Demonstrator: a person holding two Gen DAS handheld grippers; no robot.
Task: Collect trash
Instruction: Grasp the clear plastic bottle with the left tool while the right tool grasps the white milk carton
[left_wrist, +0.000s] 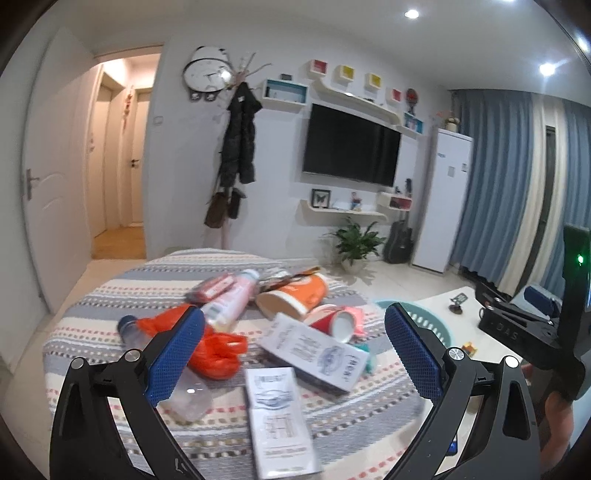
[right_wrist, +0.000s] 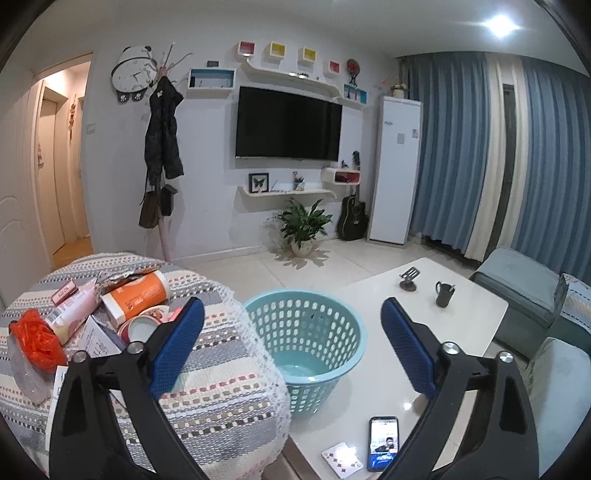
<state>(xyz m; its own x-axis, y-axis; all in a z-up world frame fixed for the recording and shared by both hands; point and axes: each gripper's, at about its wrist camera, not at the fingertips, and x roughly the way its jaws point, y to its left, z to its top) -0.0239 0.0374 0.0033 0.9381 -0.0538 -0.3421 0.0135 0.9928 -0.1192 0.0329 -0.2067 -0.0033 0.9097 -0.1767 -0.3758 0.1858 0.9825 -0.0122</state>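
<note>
Trash lies on a round table with a striped cloth (left_wrist: 92, 332): two white cartons (left_wrist: 314, 347) (left_wrist: 277, 417), an orange tub (left_wrist: 295, 295), a red paper cup (left_wrist: 334, 321), a pink bottle (left_wrist: 229, 302), an orange plastic bag (left_wrist: 218, 350) and a clear bottle (left_wrist: 129, 330). My left gripper (left_wrist: 295, 354) is open above the cartons, holding nothing. My right gripper (right_wrist: 293, 343) is open and empty above the teal basket (right_wrist: 306, 332), which stands on the white table beside the round table. The trash pile also shows at the left in the right wrist view (right_wrist: 110, 314).
The white coffee table (right_wrist: 461, 314) bears a phone (right_wrist: 384, 443), a card (right_wrist: 341, 456), a black mug (right_wrist: 443, 293) and a small stand (right_wrist: 409, 278). A sofa (right_wrist: 554, 369) is at right. A potted plant (right_wrist: 303, 225) and a guitar (right_wrist: 352, 218) stand by the far wall.
</note>
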